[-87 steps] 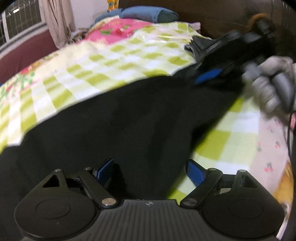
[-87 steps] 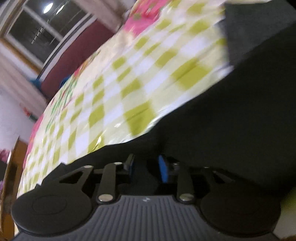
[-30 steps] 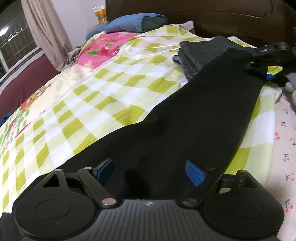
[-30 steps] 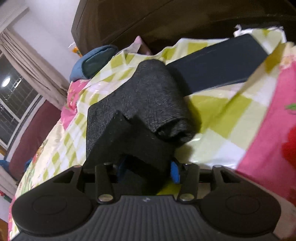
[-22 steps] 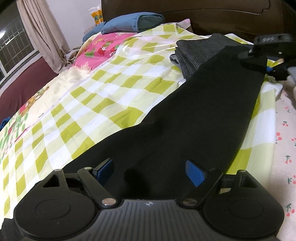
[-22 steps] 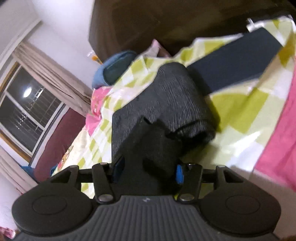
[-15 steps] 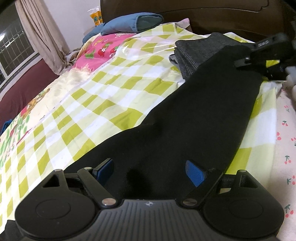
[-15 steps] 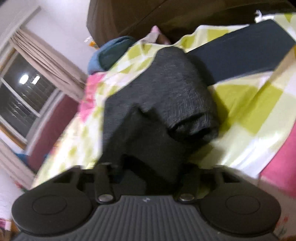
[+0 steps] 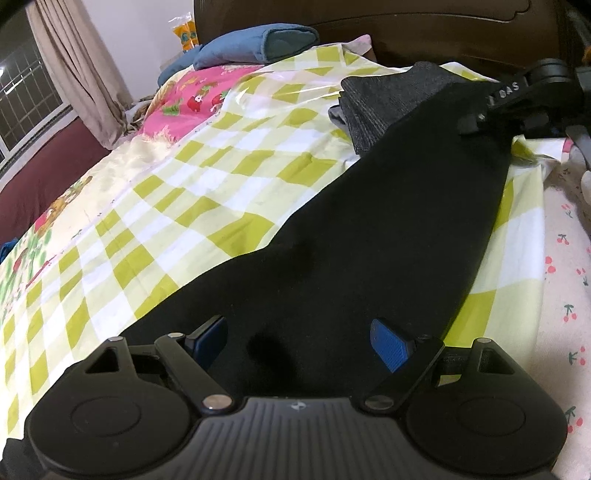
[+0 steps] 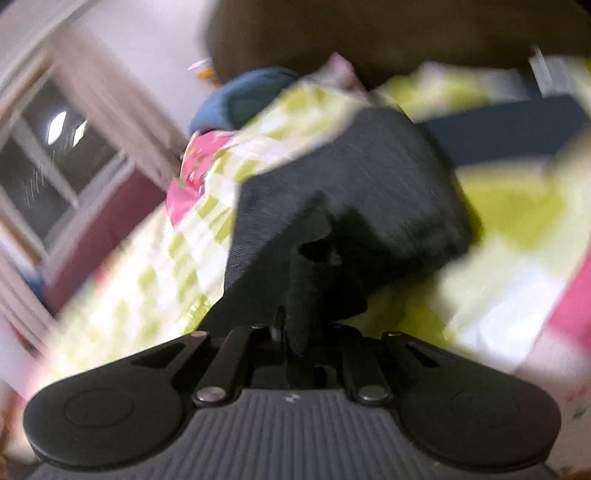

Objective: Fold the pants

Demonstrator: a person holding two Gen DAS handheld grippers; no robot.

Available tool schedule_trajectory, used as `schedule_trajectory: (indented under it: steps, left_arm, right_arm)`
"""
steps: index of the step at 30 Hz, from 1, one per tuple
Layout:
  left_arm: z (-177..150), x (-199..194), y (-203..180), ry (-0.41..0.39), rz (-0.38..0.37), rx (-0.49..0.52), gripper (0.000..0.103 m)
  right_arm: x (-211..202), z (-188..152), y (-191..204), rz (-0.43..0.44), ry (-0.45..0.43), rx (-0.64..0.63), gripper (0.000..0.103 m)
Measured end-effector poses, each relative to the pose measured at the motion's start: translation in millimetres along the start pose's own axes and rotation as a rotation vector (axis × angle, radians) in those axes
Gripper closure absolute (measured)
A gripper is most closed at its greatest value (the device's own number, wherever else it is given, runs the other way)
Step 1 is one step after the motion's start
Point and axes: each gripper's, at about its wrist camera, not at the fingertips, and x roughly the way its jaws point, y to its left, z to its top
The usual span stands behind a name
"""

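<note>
The black pants (image 9: 369, 236) lie stretched along the checked bedsheet (image 9: 207, 192) from near to far right. My left gripper (image 9: 299, 341) is open, its blue pads on either side of the near end of the pants. My right gripper (image 10: 295, 328) is shut on the far end of the black pants (image 10: 314, 295); it also shows in the left wrist view (image 9: 517, 96) at the far right. The right wrist view is blurred.
A folded dark grey garment (image 9: 388, 99) lies beside the far end of the pants; it also shows in the right wrist view (image 10: 369, 184). A blue pillow (image 9: 255, 46) lies by the dark wooden headboard (image 9: 424, 33). A curtain and window are at left.
My right gripper has closed its jaws on the far end of the pants and swung, blurring its view. My left gripper has stayed open over the near end.
</note>
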Motion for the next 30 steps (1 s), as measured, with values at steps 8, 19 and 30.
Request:
schedule_trajectory:
  steps: [8,19,30]
  left_arm:
    - [-1,1,2,0.002,-0.006,-0.010,0.005]
    - [-14,-13,25,-0.041,-0.007,-0.087,0.005]
    - [-121,-86,130,-0.030,0.121,-0.298,0.005]
  right_arm:
    - [-8,-13,28,-0.025,-0.068,-0.138,0.094]
    - [-19,1,101,0.102,-0.070,-0.273,0.095]
    - [1,-111,333,0.500,0.183,-0.677,0.095]
